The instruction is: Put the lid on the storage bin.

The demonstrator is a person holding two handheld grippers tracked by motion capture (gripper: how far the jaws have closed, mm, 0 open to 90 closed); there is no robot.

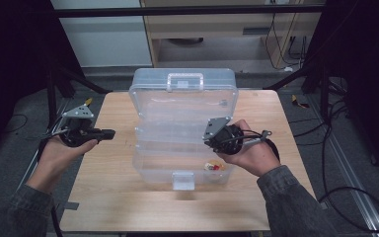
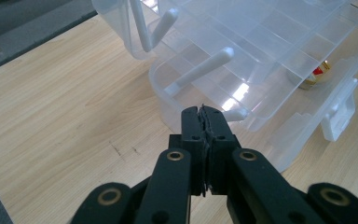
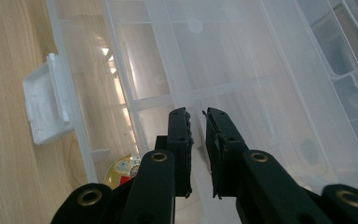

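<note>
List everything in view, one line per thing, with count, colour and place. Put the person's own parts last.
Storage box: one, clear plastic, open with tiered trays, mid-table, its white carry handle at the far edge.
Latch: one, white, on the box's near wall.
Small round item: one, yellow and red, in the bottom compartment at the near right corner; too small to identify.
Table: one, light wood, under the box.
Cabinet: one, pale wood, behind the table.
Cables: several, black, on the grey floor at right.
Left hand-held gripper: one, black, jaws shut on nothing, left of the box.
Right hand-held gripper: one, black, jaws nearly together with a narrow gap, over the trays.
Sleeves: two, grey, bottom edge.
</note>
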